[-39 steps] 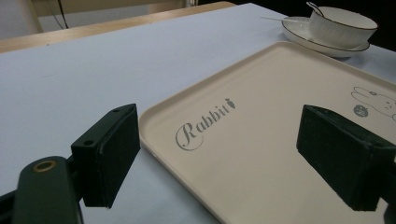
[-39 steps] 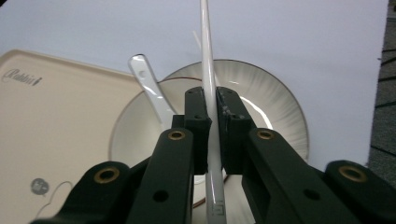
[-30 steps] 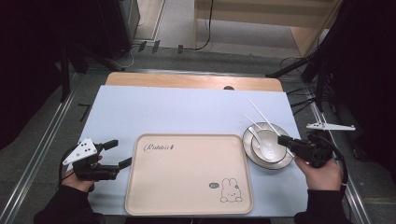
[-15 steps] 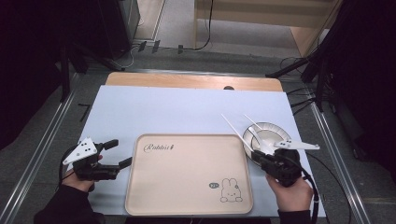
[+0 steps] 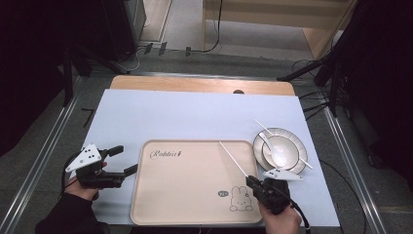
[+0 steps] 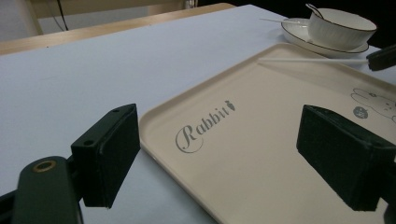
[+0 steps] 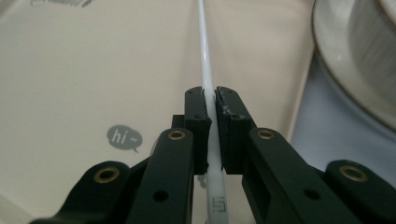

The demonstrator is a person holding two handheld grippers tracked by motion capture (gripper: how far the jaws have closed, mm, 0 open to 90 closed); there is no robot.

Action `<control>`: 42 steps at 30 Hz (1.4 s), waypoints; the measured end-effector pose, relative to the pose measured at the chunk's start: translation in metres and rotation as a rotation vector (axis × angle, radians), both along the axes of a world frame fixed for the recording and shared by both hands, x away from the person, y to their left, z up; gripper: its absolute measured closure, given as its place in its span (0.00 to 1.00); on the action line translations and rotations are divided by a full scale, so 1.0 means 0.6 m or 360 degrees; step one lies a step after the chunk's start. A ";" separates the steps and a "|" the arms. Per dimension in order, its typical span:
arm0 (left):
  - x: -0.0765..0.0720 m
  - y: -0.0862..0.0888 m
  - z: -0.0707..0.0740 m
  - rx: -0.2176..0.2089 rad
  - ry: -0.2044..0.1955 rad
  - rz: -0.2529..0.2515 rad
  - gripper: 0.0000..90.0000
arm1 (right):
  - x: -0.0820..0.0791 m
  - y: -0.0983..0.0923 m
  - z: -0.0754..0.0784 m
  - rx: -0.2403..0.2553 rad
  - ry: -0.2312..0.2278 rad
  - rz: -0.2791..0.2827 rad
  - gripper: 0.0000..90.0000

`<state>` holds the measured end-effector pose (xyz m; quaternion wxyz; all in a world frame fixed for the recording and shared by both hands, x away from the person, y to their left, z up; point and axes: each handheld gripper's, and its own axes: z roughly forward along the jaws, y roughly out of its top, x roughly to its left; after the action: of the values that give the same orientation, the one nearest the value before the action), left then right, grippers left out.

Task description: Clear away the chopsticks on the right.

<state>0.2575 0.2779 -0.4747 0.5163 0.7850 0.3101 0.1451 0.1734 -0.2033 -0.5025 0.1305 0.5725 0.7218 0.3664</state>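
A cream tray (image 5: 190,187) with a rabbit drawing lies at the table's near middle. My right gripper (image 5: 251,182) is over its near right part, shut on a long white chopstick (image 5: 233,158) that points up and left across the tray. In the right gripper view the pads (image 7: 198,105) pinch the chopstick (image 7: 205,56) above the tray (image 7: 93,70). My left gripper (image 5: 124,160) stands open just left of the tray, nothing between its fingers. The left gripper view looks across the tray (image 6: 261,116) to the chopstick (image 6: 313,60).
A white plate (image 5: 298,146) with a bowl (image 5: 288,152) and a spoon (image 5: 273,148) sits right of the tray, and a second white chopstick (image 5: 306,163) rests across it. A pale blue mat (image 5: 195,117) covers the table. The bowl (image 6: 341,28) is far right in the left gripper view.
My right gripper has carried the chopstick from beside the plate leftward and toward the near edge, lower over the tray. The left gripper has stayed put.
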 end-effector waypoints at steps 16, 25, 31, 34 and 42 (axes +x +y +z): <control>-0.001 0.000 0.000 0.0002 -0.0003 -0.0001 0.15 | 0.002 0.017 -0.057 -0.0027 -0.0001 0.0030 0.83; 0.000 0.000 0.000 -0.0004 -0.0004 0.0000 0.15 | 0.008 0.013 -0.040 -0.0023 -0.0035 0.0118 0.53; 0.001 -0.001 -0.001 0.0002 0.0017 -0.0012 0.15 | 0.024 -0.005 0.021 0.0047 -0.0151 0.0289 0.40; 0.001 -0.001 0.000 0.0006 0.0026 -0.0006 0.16 | 0.036 -0.028 0.048 0.0118 -0.0181 0.0359 0.35; 0.002 -0.001 -0.002 0.0016 0.0052 -0.0002 0.15 | 0.071 -0.098 0.080 0.0143 -0.0209 0.0535 0.30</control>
<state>0.2590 0.2771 -0.4756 0.5073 0.7901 0.3172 0.1333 0.2161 -0.2620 -0.4547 0.0885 0.4238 0.7802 0.4515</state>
